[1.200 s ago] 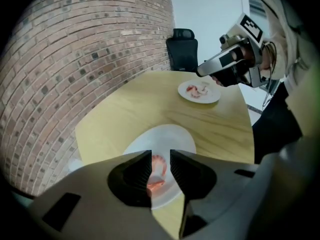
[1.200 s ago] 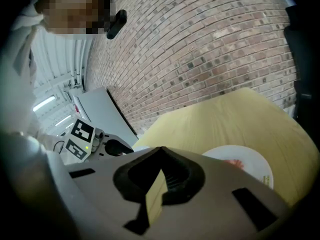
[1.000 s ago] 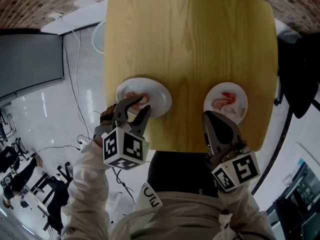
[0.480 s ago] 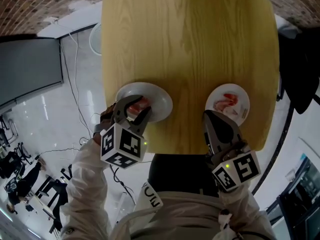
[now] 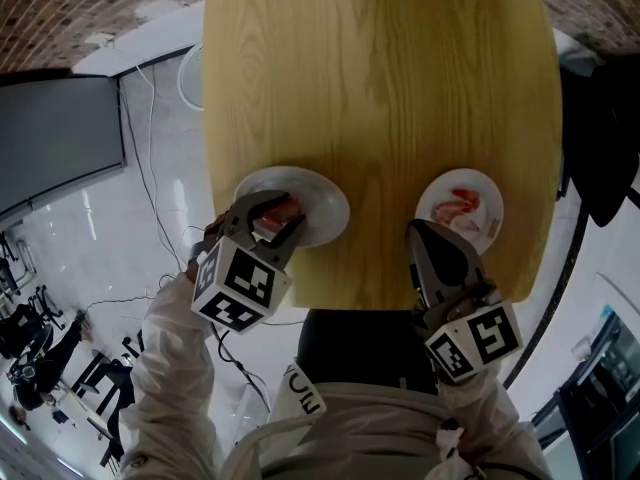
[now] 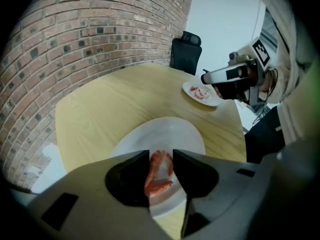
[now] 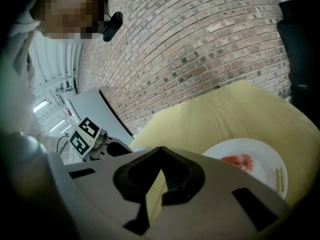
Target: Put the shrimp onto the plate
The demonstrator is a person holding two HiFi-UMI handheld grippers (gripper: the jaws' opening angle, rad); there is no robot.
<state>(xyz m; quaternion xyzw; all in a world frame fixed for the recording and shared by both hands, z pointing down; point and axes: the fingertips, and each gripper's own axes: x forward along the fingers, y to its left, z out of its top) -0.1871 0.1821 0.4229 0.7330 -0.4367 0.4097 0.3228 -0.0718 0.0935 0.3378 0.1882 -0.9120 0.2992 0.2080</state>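
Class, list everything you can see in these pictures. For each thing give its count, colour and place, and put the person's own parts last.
table: 1, light wood, centre
plates: 2, white, near the table's front edge: left plate, right plate
shrimp: 1, orange-red, on the left plate; more on the right plate, count unclear
chair: 1, black, at the table's right side
wall: 1, brick, beyond the table
panel: 1, dark, left of the table
left gripper: 1, grey, over the left plate; jaws open, have just been opening, shrimp between them
right gripper: 1, grey, short of the right plate; jaws together, empty
sleeves: 2, white, bottom
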